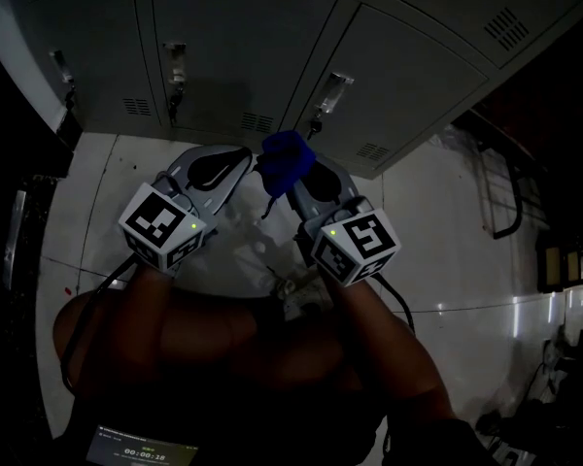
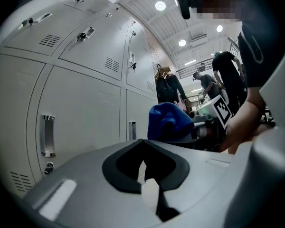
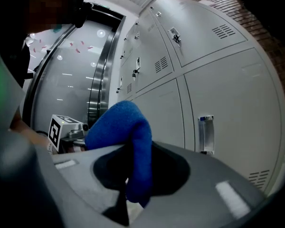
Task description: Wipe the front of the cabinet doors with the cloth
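Observation:
Grey metal cabinet doors (image 1: pixel 243 47) with small handles and vents stand in front of me, close beyond both grippers. They also fill the left gripper view (image 2: pixel 80 108) and the right gripper view (image 3: pixel 228 94). A blue cloth (image 1: pixel 284 158) is bunched in my right gripper (image 1: pixel 291 178), which is shut on it; the cloth (image 3: pixel 126 127) drapes over the jaws. My left gripper (image 1: pixel 241 153) hangs just left of the cloth, jaws together and holding nothing. From the left gripper (image 2: pixel 143 142), the cloth (image 2: pixel 168 122) shows a short way off to the right.
Below the cabinet lies a glossy white floor (image 1: pixel 437 221). A dark metal frame (image 1: pixel 505 192) stands at the right. People (image 2: pixel 228 70) stand far off along the cabinet row. A door handle (image 3: pixel 205 133) is just right of the right gripper.

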